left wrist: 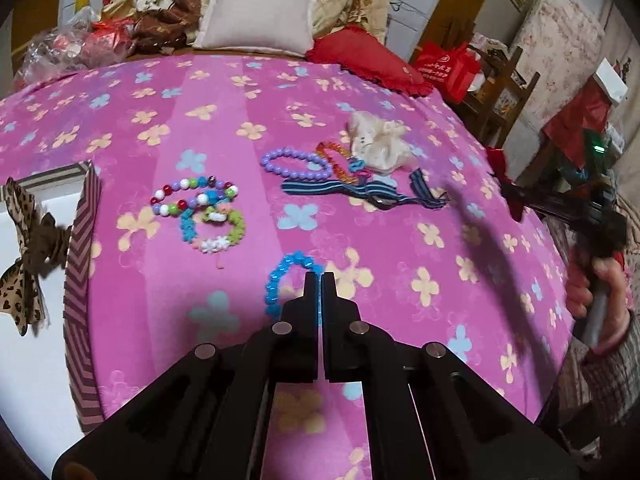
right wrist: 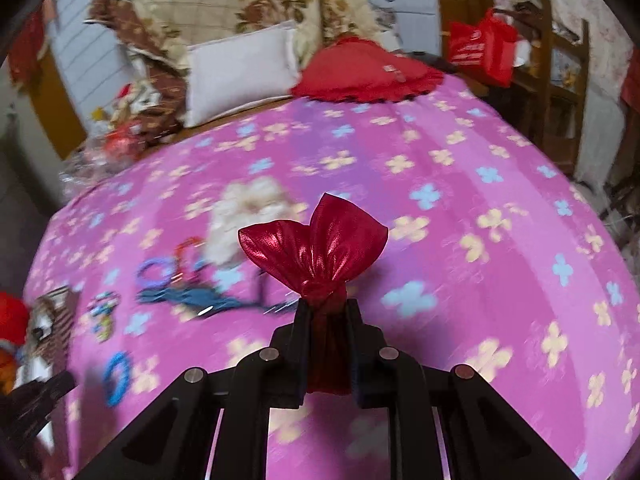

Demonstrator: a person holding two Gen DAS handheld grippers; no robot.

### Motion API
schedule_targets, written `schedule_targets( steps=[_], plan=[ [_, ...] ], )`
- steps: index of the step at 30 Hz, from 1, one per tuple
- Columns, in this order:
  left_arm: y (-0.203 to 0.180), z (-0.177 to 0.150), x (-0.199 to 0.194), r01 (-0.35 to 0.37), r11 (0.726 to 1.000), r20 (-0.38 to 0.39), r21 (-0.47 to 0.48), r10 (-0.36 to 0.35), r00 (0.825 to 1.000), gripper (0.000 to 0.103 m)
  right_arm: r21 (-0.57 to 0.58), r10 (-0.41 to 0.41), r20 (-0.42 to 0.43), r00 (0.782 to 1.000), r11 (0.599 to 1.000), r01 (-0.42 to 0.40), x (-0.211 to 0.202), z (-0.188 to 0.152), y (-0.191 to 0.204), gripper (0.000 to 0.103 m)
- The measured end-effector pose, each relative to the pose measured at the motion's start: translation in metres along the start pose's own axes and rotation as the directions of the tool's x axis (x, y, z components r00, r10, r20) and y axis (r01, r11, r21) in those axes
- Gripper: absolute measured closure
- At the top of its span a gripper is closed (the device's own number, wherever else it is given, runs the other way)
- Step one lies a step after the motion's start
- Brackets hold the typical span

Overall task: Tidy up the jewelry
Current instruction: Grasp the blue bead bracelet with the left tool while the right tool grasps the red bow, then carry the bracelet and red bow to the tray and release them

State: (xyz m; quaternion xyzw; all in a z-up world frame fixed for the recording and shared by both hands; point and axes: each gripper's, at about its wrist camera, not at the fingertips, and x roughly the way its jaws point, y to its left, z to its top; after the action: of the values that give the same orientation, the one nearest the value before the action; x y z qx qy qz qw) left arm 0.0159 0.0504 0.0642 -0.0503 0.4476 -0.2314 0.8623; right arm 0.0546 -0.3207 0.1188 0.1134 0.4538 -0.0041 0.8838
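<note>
My left gripper (left wrist: 319,280) is shut on a blue bead bracelet (left wrist: 280,284), whose blue shows in the slit between the fingers. The bracelet's loop hangs to the left, just above the pink flowered bedspread (left wrist: 400,248). My right gripper (right wrist: 326,304) is shut on the knot of a shiny red bow (right wrist: 316,248), held above the bedspread (right wrist: 480,260). In the left wrist view it appears at the far right (left wrist: 516,196). Loose on the bed lie multicoloured bead bracelets (left wrist: 196,196), a purple bracelet (left wrist: 296,164), an orange one (left wrist: 334,160), a white scrunchie (left wrist: 380,144) and a blue striped ribbon (left wrist: 360,192).
A striped box (left wrist: 80,264) at the left edge holds a leopard-print bow (left wrist: 24,264). Pillows (left wrist: 256,20) and a red cushion (left wrist: 364,60) lie at the head of the bed. Past the right edge stand a wooden chair (left wrist: 504,92) and a red bag (left wrist: 448,68). A person's hand (left wrist: 600,288) grips the right handle.
</note>
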Motion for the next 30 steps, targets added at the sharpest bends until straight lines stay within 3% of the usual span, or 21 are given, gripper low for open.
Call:
schedule_targets(
  steps=[1, 2, 3, 5, 9, 13, 15, 16, 23, 30],
  plan=[
    [0.004, -0.001, 0.006, -0.006, 1.0, -0.02, -0.01, 0.005, 1.0, 0.099, 0.0, 0.02, -0.005, 1.0, 1.0, -0.02, -0.004, -0.004, 0.005, 0.088],
    [0.009, -0.002, 0.012, -0.01, 1.0, -0.038, -0.022, 0.009, 0.999, 0.09, -0.001, 0.043, -0.01, 0.999, 0.999, -0.043, -0.008, -0.011, 0.011, 0.088],
    [0.014, -0.005, 0.018, -0.012, 0.999, -0.05, -0.033, 0.01, 0.999, 0.074, -0.001, 0.069, -0.018, 0.997, 0.998, -0.069, -0.012, -0.019, 0.017, 0.088],
    [0.021, -0.009, 0.027, -0.026, 0.998, -0.059, -0.052, 0.023, 0.998, 0.056, -0.003, 0.122, -0.042, 0.992, 0.993, -0.122, -0.017, -0.033, 0.03, 0.088],
    [0.028, -0.012, 0.041, -0.001, 0.997, -0.077, -0.079, -0.005, 0.997, 0.056, -0.044, 0.159, -0.068, 0.985, 0.986, -0.162, -0.023, -0.056, 0.051, 0.088],
    [0.017, -0.01, 0.046, -0.017, 0.999, -0.065, -0.033, 0.014, 0.998, 0.058, -0.12, 0.147, -0.071, 0.987, 0.981, -0.155, -0.026, -0.068, 0.07, 0.088],
    [0.012, -0.011, 0.05, -0.08, 0.997, -0.052, -0.006, 0.08, 0.995, 0.091, -0.143, 0.148, -0.073, 0.986, 0.977, -0.157, -0.026, -0.071, 0.078, 0.088],
    [0.01, -0.011, 0.052, -0.128, 0.992, -0.047, 0.012, 0.128, 0.991, 0.096, -0.147, 0.151, -0.076, 0.986, 0.976, -0.161, -0.026, -0.072, 0.08, 0.088],
    [0.011, -0.009, 0.04, -0.167, 0.986, -0.02, 0.002, 0.167, 0.986, 0.096, -0.171, 0.166, -0.097, 0.981, 0.969, -0.181, -0.022, -0.079, 0.097, 0.088],
    [0.022, 0.008, -0.041, -0.133, 0.99, 0.134, -0.057, 0.139, 0.981, 0.096, -0.223, 0.208, -0.091, 0.974, 0.949, -0.223, -0.039, -0.078, 0.129, 0.088]
  ],
)
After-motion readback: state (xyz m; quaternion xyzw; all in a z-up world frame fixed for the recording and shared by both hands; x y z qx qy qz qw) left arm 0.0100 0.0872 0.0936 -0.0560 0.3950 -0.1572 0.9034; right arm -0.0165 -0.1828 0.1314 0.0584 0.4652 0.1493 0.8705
